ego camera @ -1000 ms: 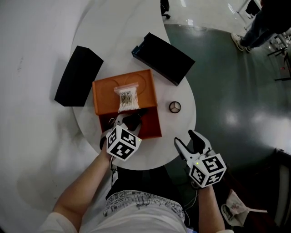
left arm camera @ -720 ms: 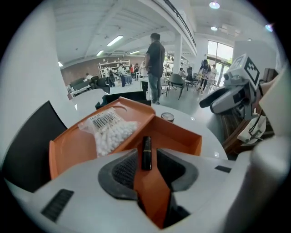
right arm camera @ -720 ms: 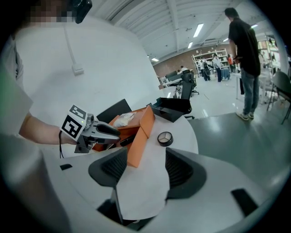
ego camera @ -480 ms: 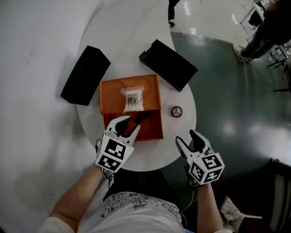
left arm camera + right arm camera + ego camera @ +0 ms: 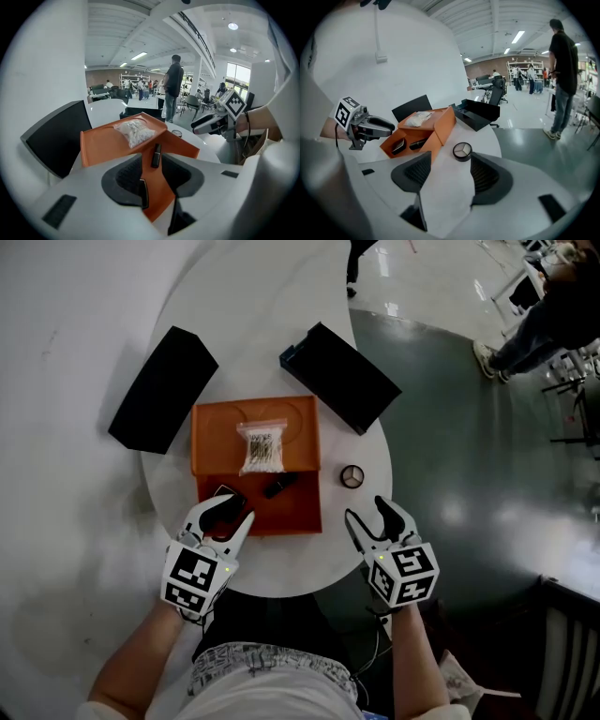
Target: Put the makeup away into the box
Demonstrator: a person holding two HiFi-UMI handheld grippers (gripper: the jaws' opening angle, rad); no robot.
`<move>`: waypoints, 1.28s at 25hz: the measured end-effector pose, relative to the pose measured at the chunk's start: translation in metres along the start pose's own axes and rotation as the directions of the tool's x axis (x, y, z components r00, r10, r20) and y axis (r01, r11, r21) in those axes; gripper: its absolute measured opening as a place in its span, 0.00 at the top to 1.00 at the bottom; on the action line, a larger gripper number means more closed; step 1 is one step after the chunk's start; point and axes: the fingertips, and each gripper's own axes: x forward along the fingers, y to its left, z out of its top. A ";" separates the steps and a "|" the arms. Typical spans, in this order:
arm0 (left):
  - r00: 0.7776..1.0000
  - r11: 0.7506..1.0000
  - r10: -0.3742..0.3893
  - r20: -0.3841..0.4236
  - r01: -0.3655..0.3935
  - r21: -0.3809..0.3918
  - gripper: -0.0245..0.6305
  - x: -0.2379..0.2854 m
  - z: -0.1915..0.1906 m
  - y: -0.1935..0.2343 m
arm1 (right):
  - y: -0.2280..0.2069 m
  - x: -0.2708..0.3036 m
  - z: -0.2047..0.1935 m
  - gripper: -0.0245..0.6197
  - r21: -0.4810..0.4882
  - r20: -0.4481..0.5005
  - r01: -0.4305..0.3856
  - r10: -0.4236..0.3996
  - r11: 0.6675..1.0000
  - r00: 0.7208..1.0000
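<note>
An orange box (image 5: 300,521) lies open on the white table, its lid (image 5: 211,432) folded back. Inside the box are a flat black compact (image 5: 225,502) and a black lipstick (image 5: 279,486). On the lid rests a clear bag of cotton swabs (image 5: 262,446). A small round compact (image 5: 352,476) sits on the table right of the box. My left gripper (image 5: 221,519) hovers open and empty over the box's near left corner; its own view looks past the jaws at the lipstick (image 5: 156,154). My right gripper (image 5: 369,514) is open and empty, just short of the round compact (image 5: 462,151).
A long black case (image 5: 161,388) lies at the table's far left. A black open box (image 5: 339,376) lies at the far right. The table's near edge (image 5: 281,570) runs close to my body. People stand on the dark floor (image 5: 469,456) beyond.
My left gripper has drawn back and up out of the box, and the black compact now shows inside it. My right gripper has shifted a little left.
</note>
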 end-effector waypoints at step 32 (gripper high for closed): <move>0.996 0.989 0.087 -0.021 -0.089 -0.118 0.76 -0.040 -0.046 0.032 | -0.029 0.073 0.000 0.55 -0.174 -0.078 0.150 -0.166 0.973 0.983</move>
